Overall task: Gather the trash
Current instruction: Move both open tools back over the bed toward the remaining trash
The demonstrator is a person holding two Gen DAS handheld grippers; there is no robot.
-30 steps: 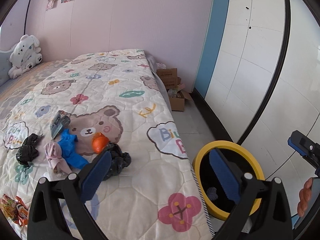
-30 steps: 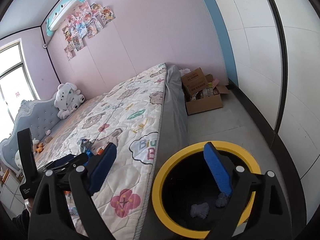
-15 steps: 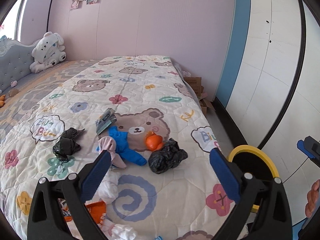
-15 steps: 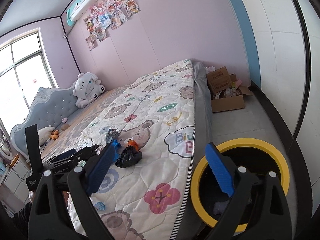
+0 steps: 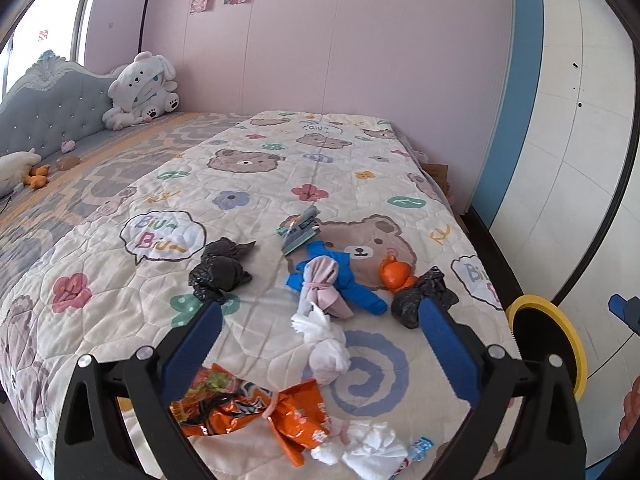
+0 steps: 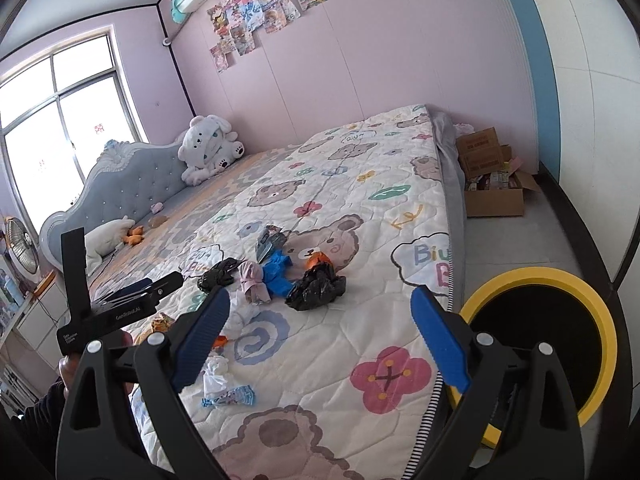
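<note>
Both tools are empty right now, so this looks like the start of a new pick: choosing the next bit of trash on the bed [image 5: 360,152]. The left gripper [image 5: 320,344] hangs above the mess with its blue jaws spread wide, and nothing is between them. Right below it lie a white tissue ball [image 5: 326,350] and an orange snack wrapper [image 5: 256,408], with more white tissue [image 5: 368,446] near the bed's edge. A bit farther up sit a pink cloth bundle [image 5: 322,284], a blue piece [image 5: 348,280], an orange bit [image 5: 394,276] and two black bags [image 5: 220,268] [image 5: 424,298]. The right gripper [image 6: 324,340] is spread wide too and holds nothing. It hangs over the bed edge, near the yellow bin [image 6: 540,344] that stands on the floor just beside the bed. I think the next move is for the left tool to go down over the white tissue ball, close gently on it, then carry it to the bin. The tissue is soft, so the jaws must close well or it may slip out.
</note>
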